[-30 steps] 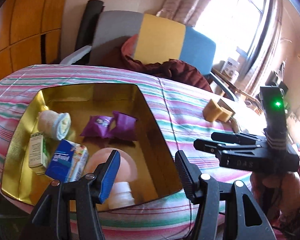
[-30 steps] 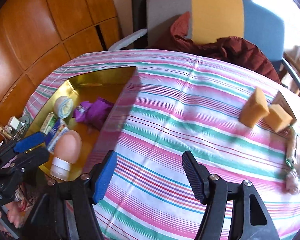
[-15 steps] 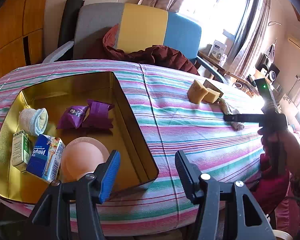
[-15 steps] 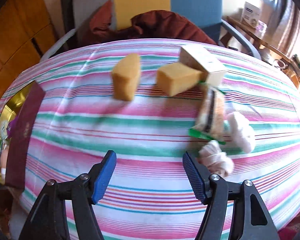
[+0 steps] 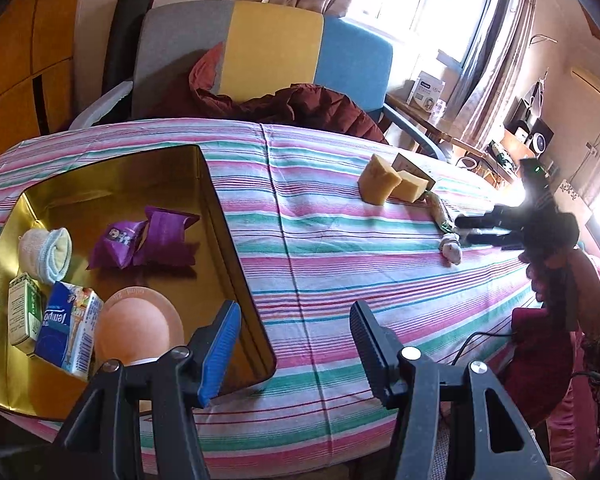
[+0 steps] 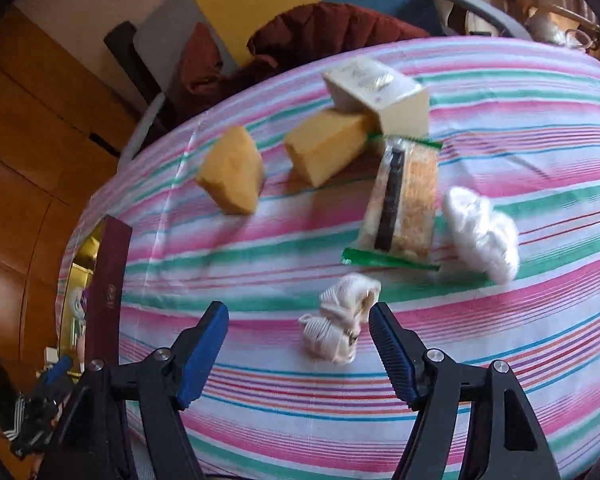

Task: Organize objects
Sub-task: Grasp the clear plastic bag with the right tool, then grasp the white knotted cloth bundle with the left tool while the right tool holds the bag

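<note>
A gold tin (image 5: pixel 218 216) at the table's left holds a rolled sock (image 5: pixel 48 254), purple packets (image 5: pixel 148 240), a green box (image 5: pixel 22 312), a blue tissue pack (image 5: pixel 66 326) and a peach round-topped thing (image 5: pixel 134 330). My left gripper (image 5: pixel 292 340) hangs open and empty over the tin's near right corner. At the table's right my right gripper (image 6: pixel 296 340) stands open, a cream knotted cloth bundle (image 6: pixel 338 332) lying on the cloth between its fingertips, close to the right finger (image 6: pixel 388 344). In the left wrist view the right gripper (image 5: pixel 466 227) reaches that bundle (image 5: pixel 451 247).
Beyond the bundle lie a cracker packet (image 6: pixel 404 200), a white fluffy wad (image 6: pixel 480 232), two yellow sponges (image 6: pixel 232 176) (image 6: pixel 328 148) and a white box (image 6: pixel 376 92). A chair (image 5: pixel 272 48) with a dark red jacket (image 5: pixel 300 104) stands behind the striped tablecloth (image 5: pixel 340 280).
My right gripper has swung from beside the tin to the loose things at the right, rolling as it went, and now frames the cloth bundle. The left gripper drifted slightly and stays open.
</note>
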`<state>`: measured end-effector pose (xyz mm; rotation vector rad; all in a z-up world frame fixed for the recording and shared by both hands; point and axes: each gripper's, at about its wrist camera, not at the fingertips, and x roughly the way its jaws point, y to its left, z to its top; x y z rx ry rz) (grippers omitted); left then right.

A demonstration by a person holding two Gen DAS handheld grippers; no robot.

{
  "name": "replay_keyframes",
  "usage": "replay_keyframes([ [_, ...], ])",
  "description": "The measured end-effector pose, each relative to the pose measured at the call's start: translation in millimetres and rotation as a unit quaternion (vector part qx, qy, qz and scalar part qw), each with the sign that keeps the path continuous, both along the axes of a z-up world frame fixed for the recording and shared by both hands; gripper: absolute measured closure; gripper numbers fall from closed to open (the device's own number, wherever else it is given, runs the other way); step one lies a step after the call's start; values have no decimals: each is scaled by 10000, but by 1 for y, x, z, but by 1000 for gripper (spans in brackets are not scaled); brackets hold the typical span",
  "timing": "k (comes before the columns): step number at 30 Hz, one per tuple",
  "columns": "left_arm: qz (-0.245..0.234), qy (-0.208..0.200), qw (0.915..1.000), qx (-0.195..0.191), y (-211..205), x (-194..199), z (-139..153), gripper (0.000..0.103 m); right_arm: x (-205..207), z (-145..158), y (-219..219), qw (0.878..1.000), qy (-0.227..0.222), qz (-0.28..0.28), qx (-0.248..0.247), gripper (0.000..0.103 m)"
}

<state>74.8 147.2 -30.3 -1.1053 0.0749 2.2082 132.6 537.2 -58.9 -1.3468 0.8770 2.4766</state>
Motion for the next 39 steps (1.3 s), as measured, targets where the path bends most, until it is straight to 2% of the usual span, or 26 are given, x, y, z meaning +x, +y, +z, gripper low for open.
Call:
replay_keyframes([
  [2, -17, -61, 10000, 15, 4, 0, -1, 45, 3, 14, 18, 9967, -6, -439, 689, 29],
  [4, -59, -97, 9999, 18, 8, 0, -1, 46, 1, 19, 42, 9862, -311, -843, 1393, 29],
  [6, -105, -110, 9999, 13, 13, 0, 0, 45, -2, 14, 64, 9788, -623, -974, 1692, 29],
  [9, -189, -163, 9997, 3, 22, 1, -1, 45, -9, -4, 84, 9765, -1020, -923, 1660, 29],
  [14, -352, -247, 9990, -112, 39, 3, -5, 46, -18, -29, 91, 9837, -920, -710, 1371, 30],
  [16, -435, -253, 9986, -178, 47, 4, -6, 45, -23, -40, 93, 9854, -996, -605, 1241, 35],
  [18, -500, -273, 9982, -209, 55, 5, -8, 45, -24, -44, 96, 9852, -1079, -602, 1186, 54],
  [24, -787, -337, 9959, -304, 89, 7, -13, 45, -18, -42, 97, 9860, -1052, -626, 1130, 63],
  [28, -1031, -345, 9934, -366, 119, 7, -16, 45, -13, -40, 98, 9887, -939, -662, 960, 64],
  [36, -1459, -312, 9880, -401, 198, -5, -25, 45, -14, -29, 97, 9873, -764, -715, 1197, 64],
  [39, -1595, -423, 9854, -422, 229, -9, -35, 45, -14, -27, 97, 9853, -767, -755, 1330, 64],
])
